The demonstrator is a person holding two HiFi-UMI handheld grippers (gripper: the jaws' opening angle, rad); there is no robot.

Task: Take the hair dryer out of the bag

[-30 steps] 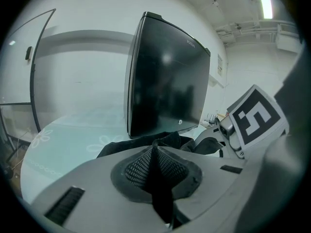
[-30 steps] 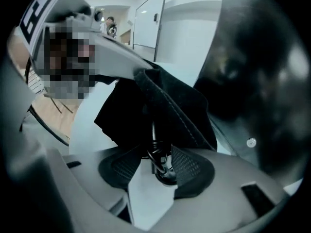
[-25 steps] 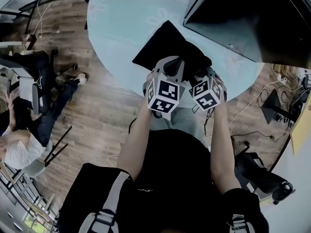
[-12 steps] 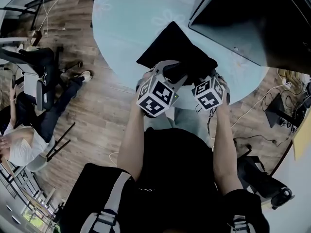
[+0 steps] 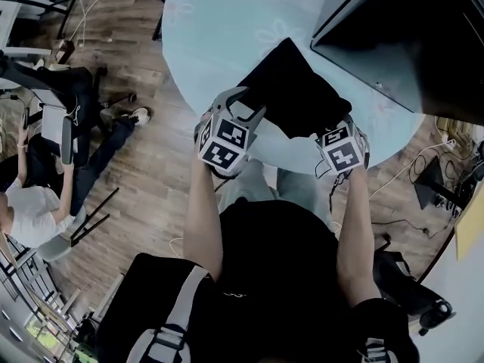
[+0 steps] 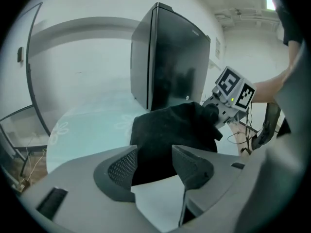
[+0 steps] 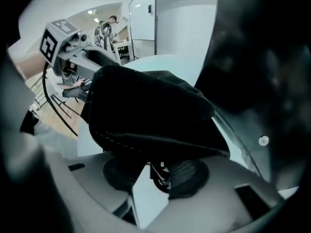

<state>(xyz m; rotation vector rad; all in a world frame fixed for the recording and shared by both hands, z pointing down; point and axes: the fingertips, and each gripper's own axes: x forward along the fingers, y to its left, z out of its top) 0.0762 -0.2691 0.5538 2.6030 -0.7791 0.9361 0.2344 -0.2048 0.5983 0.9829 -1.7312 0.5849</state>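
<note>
Moved: against the earlier head views, the left gripper (image 5: 243, 106) has swung off the bag (image 5: 295, 89) toward the frame's left. The right gripper (image 5: 336, 127) has kept to the bag's near right corner.
Left gripper: jaws opening with nothing between the pads; the bag lies just beyond them.
Right gripper: jaws closing over the bag's near hem, with fabric and a small cord-like piece between the pads. No firm pinch shows yet.
Bag: black and slumped, at the near edge of the table (image 5: 204, 36).
Hair dryer: not seen in any view; presumably inside the bag.
Risk: a pinch on loose fabric alone may slip or drag the bag off the near edge. With the left side unheld, the dryer could snag.
Cabinet (image 5: 408, 29): upper right, close behind the bag.
</note>
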